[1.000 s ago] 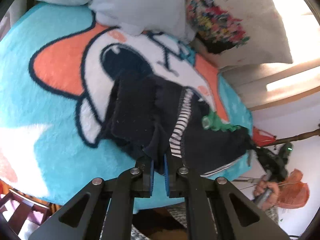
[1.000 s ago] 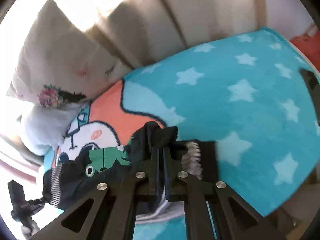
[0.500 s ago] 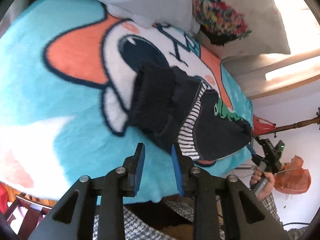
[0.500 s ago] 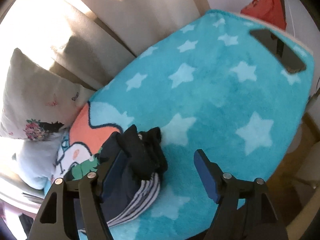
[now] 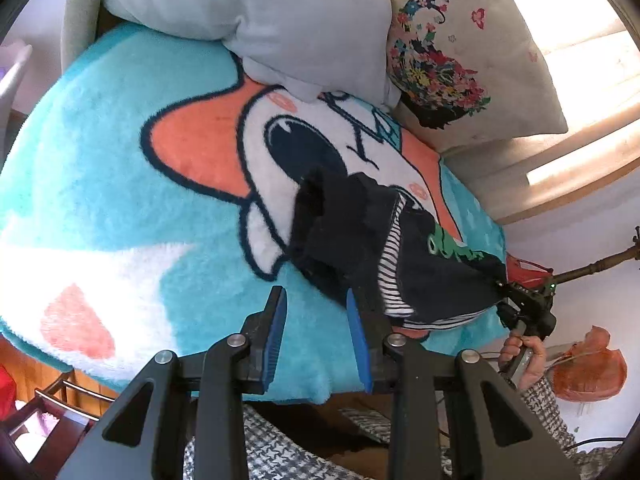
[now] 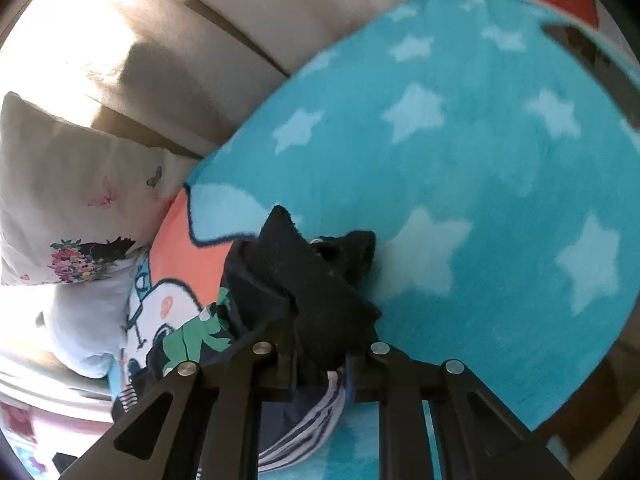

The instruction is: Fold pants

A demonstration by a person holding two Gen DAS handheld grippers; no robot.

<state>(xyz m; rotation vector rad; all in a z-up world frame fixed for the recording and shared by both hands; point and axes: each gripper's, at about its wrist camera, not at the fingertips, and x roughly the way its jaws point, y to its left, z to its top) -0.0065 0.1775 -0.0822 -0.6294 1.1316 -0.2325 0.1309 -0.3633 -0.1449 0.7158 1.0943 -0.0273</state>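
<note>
Sunlit sofa cushions back a fluffy turquoise blanket (image 5: 120, 184) printed with pale stars, an orange patch and a big-eyed cartoon face outlined in navy. On that blanket, over the lower part of the cartoon face, lie the pants (image 5: 360, 236): small, dark navy, bunched into a thick lumpy stack. A white-and-navy striped band shows along one folded edge, and a green printed figure sits on the flatter part of the cloth. In the right wrist view the pants (image 6: 320, 288) rise as a crumpled peak of soft knit, its tip pointing up toward the stars.

The left tongs (image 5: 316, 340) stand spread, blue ribbed pads facing each other across bare blanket, just short of the near edge of the pants. The right tongs (image 6: 316, 360) have dark fabric heaped over the gap; the fingertips are buried under it, so I cannot tell whether they pinch the cloth or stand apart. In the left wrist view those right tongs (image 5: 520, 308) appear at the far end of the pants, held by a hand (image 5: 522, 360).

Behind the pants, a plain grey pillow (image 5: 280, 20) and a cream cushion (image 5: 460, 60) with a floral print lean on the blanket's far edge. Both views bend strongly at the rims.
</note>
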